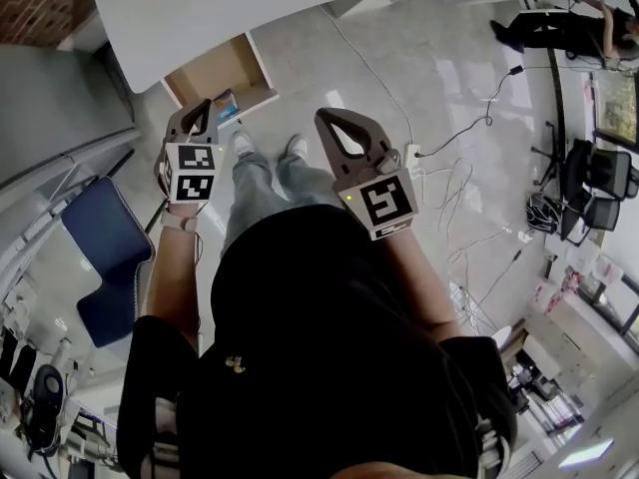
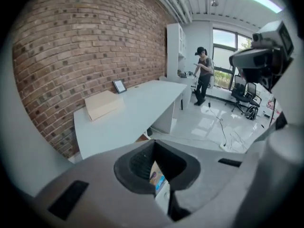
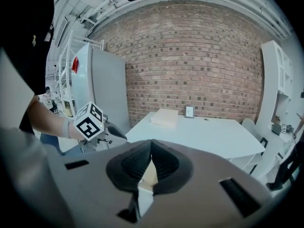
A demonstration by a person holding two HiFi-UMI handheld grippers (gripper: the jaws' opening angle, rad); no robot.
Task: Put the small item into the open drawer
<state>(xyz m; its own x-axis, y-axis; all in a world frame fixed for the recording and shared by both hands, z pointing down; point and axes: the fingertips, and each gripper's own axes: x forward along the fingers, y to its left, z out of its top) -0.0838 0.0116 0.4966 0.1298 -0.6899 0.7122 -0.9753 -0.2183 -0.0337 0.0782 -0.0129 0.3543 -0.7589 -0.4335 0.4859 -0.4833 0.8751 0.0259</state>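
The open wooden drawer (image 1: 215, 73) juts out from under the white desk (image 1: 250, 8). A small blue and orange item (image 1: 227, 105) lies at the drawer's near right corner. My left gripper (image 1: 203, 104) hovers just left of it, jaws shut and empty. In the left gripper view the item (image 2: 157, 178) shows through the loop below the closed tips (image 2: 154, 142). My right gripper (image 1: 324, 116) hangs over the floor to the drawer's right, also shut with nothing in it. Its own view shows the closed tips (image 3: 151, 141) and the left gripper's marker cube (image 3: 89, 121).
A blue chair (image 1: 105, 257) stands at my left. Cables (image 1: 449, 178) and a power strip (image 1: 412, 153) lie on the floor to the right. A flat box (image 2: 102, 104) and a small frame (image 2: 118, 86) rest on the desk. A person (image 2: 204, 75) stands far off.
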